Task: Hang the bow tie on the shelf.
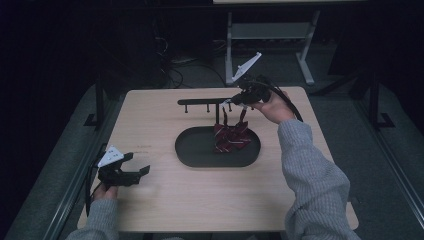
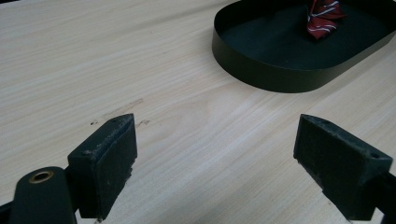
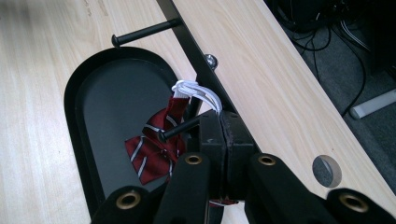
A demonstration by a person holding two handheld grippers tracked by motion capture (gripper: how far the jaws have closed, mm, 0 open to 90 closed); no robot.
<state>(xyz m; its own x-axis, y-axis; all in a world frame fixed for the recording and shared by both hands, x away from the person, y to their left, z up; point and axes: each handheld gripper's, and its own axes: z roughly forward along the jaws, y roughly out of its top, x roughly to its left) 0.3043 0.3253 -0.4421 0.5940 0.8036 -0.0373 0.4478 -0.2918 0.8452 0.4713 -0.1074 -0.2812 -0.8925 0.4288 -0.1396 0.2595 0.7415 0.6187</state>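
A red striped bow tie (image 1: 231,138) hangs over the black oval tray (image 1: 190,150), below a black rack bar (image 1: 200,101) with short pegs. My right gripper (image 1: 234,100) is up at the bar. In the right gripper view its jaws are pressed together (image 3: 223,126) on the tie's white elastic band (image 3: 196,91), beside a peg (image 3: 175,130), with the bow tie (image 3: 149,154) dangling under it. My left gripper (image 1: 142,172) rests low at the table's front left, open (image 2: 215,154) and holding nothing, pointing toward the tray (image 2: 261,70) and the bow tie (image 2: 322,18).
The wooden table (image 1: 200,200) has a round cable hole (image 3: 326,170) near its far edge. Another free peg (image 3: 144,32) sticks out from the bar over the tray. Cables (image 1: 175,70) and a white desk frame (image 1: 305,60) lie on the floor beyond.
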